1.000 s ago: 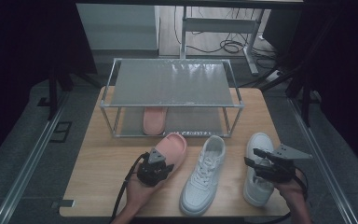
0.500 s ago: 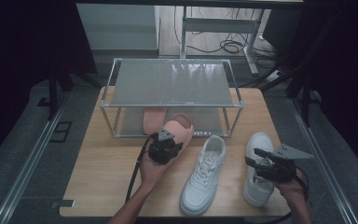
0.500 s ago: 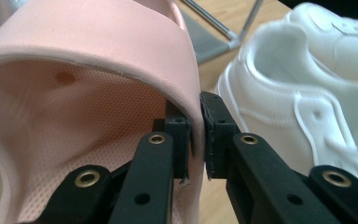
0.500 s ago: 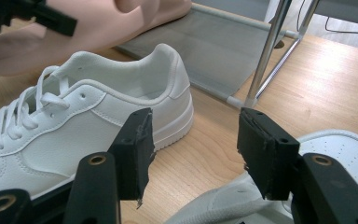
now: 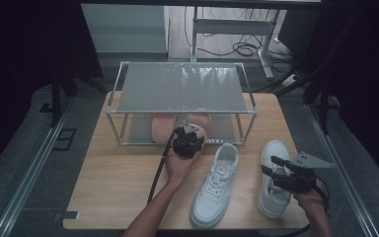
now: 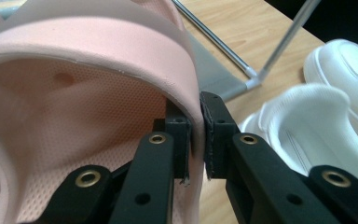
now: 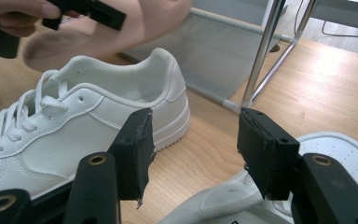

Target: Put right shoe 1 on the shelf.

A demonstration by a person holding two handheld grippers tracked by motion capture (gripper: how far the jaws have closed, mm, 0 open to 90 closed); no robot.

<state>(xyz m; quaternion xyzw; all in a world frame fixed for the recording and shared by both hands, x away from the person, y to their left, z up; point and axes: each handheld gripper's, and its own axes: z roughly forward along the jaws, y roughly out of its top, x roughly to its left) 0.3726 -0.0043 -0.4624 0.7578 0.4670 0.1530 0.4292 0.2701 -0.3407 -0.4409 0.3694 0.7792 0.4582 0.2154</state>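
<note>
Two pink slippers: one (image 5: 161, 127) lies on the lower shelf of the rack; the other (image 6: 88, 88) is held at the rack's front edge, just beside the first.
Held slipper: gripped by its side wall, tilted, part-way under the top shelf (image 5: 182, 88) in the high view.
Left gripper (image 5: 188, 139): jaws clamped on the wall of the held slipper, one pad inside and one outside.
Step in hand: judged as carrying the second slipper onto the lower shelf, beside its mate.
Next move: calls for easing the slipper further in, lowering it flat on the shelf mesh, then parting the jaws and backing out clear of the rack's front rail.
Right gripper (image 7: 193, 149): jaws apart, nothing between them, hovering over the right-hand white sneaker (image 5: 272, 177).
Other sneaker (image 5: 216, 183): on the table (image 5: 113, 197), between the two hands.
Rack frame (image 5: 244, 129): metal, stands at the table's far half.
</note>
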